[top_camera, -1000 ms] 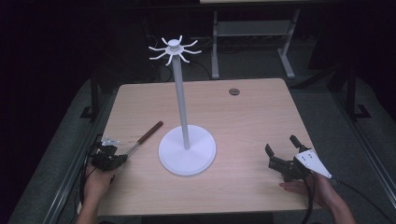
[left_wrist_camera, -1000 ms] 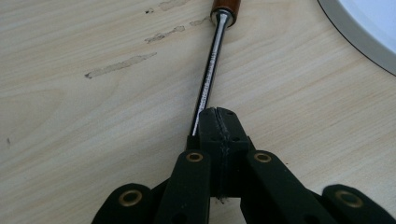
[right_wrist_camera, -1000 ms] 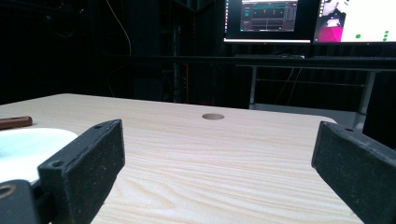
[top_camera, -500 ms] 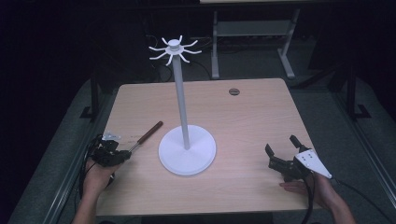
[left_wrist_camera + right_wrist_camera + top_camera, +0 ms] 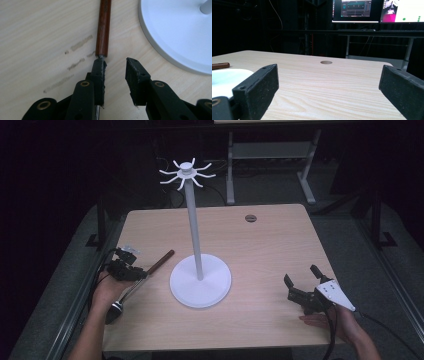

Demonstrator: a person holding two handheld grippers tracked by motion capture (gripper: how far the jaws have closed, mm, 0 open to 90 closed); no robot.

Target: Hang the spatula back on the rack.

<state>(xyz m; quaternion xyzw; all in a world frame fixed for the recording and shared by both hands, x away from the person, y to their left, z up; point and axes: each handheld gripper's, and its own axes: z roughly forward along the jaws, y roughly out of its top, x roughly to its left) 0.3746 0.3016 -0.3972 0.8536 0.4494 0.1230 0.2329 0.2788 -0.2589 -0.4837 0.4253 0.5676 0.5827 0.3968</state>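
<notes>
1. Left gripper view: the left claw (image 5: 114,68), jaws just opening, is hovering spread over the ladle (image 5: 103,30) beside the white stand (image 5: 175,37); its own jaw is hiding the ladle's shaft.
2. The right claw (image 5: 324,82) is resting spread on the counter (image 5: 332,85).

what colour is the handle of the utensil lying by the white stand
Reddish-brown, wood-like handle; the left gripper view shows it best.

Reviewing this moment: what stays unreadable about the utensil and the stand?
- Utensil: left gripper view, its metal shaft hidden under the left gripper.
- Utensil's head: high view, too dark and small to identify.
- Stand: left gripper view, frame edge cuts its pole.
</notes>
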